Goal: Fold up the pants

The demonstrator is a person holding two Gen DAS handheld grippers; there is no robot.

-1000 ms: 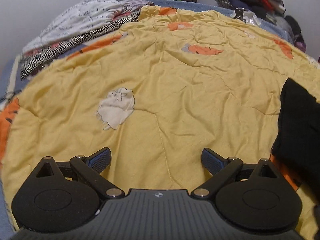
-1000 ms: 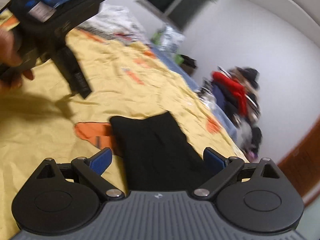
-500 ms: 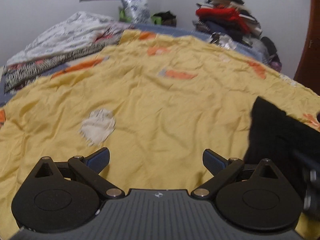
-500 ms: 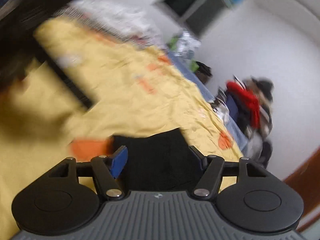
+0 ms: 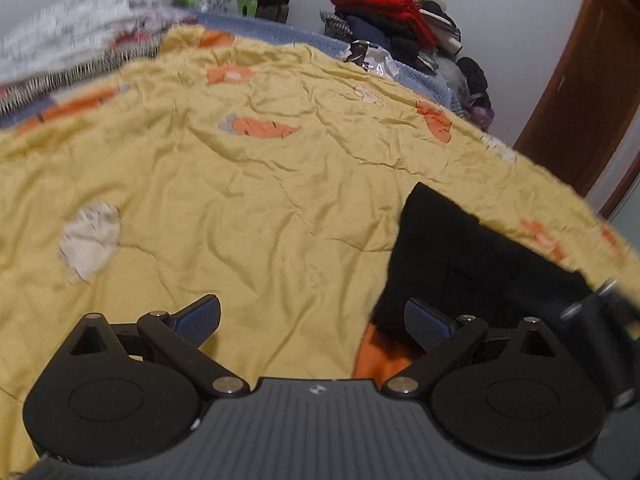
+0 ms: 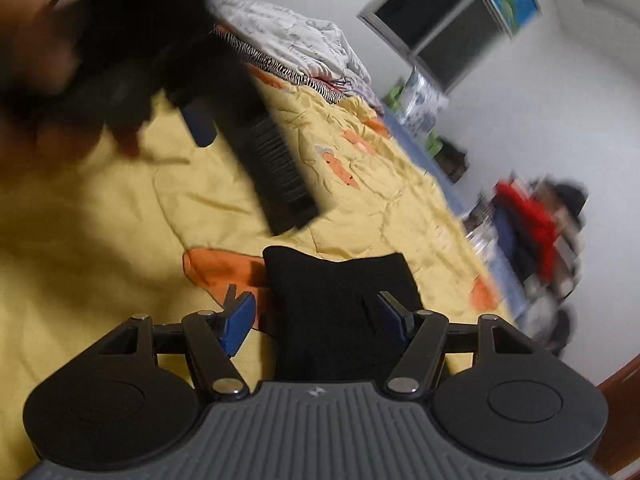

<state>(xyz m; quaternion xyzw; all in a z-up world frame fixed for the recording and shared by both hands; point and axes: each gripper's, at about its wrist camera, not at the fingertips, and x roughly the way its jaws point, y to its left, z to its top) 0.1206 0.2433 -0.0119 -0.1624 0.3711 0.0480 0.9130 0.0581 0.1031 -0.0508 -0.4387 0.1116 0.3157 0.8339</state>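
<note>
Black pants (image 6: 340, 300) folded into a compact stack near the right edge of the yellow quilt (image 5: 248, 208). Right gripper (image 6: 318, 318) half spread, empty, fingers framing the stack. Left gripper (image 5: 312, 316) wide apart, empty, just left of the stack. Clothes pile (image 5: 396, 28) beyond the far edge
</note>
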